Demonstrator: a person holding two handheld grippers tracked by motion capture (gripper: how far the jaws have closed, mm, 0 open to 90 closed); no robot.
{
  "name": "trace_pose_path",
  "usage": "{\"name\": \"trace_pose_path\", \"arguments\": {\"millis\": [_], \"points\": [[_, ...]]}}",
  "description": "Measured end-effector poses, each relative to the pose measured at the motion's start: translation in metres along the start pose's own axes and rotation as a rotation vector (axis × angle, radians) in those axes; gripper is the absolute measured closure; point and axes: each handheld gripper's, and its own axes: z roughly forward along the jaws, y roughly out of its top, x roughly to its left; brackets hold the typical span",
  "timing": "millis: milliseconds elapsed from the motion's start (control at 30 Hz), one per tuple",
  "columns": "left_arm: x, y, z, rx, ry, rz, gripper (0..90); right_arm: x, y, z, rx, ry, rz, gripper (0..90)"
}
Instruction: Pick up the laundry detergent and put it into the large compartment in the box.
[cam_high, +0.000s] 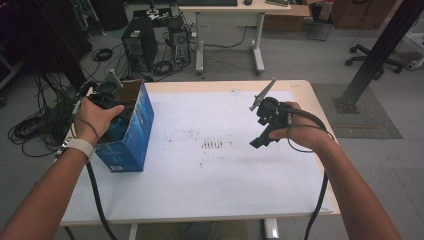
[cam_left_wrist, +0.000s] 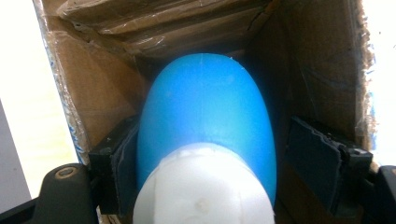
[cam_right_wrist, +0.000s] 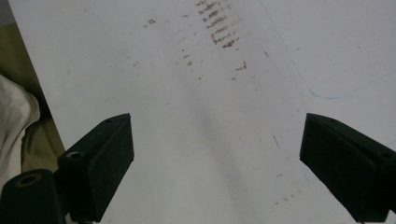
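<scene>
Left gripper (cam_left_wrist: 205, 158) inside blue cardboard box (cam_high: 134, 131), jaws parted around blue-and-white bottle (cam_left_wrist: 205, 135), right pad clear of it. Right gripper (cam_right_wrist: 217, 158) wide open above table (cam_high: 210, 175).

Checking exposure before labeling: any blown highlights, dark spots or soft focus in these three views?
High view: room's far left corner underexposed, table evenly lit, slight wide-angle bend. Left gripper view: table strips beside the cardboard box blown to white; blue-and-white object close to the lens and soft, box interior dim. Right gripper view: tabletop evenly lit, scuff marks a little soft.

blue bottle (cam_left_wrist: 205, 126) btm cut off
</scene>
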Motion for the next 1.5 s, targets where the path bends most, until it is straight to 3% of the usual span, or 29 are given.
{"name": "trace_pose_path", "arguments": {"millis": [767, 900, 1500], "points": [[-0.001, -0.004, -0.009, -0.034, -0.018, 0.01, 21.8, 0.004, 0.002, 0.0, 0.0, 0.0, -0.008, 10.1], [0.0, -0.004, -0.014, -0.043, -0.017, 0.003, 17.6, 0.005, 0.002, -0.002, 0.0, -0.003, -0.008, 10.1], [-0.003, -0.005, -0.032, -0.065, -0.014, 0.02, 14.3, 0.009, 0.0, -0.008, -0.008, -0.014, -0.005, 10.1]]}}
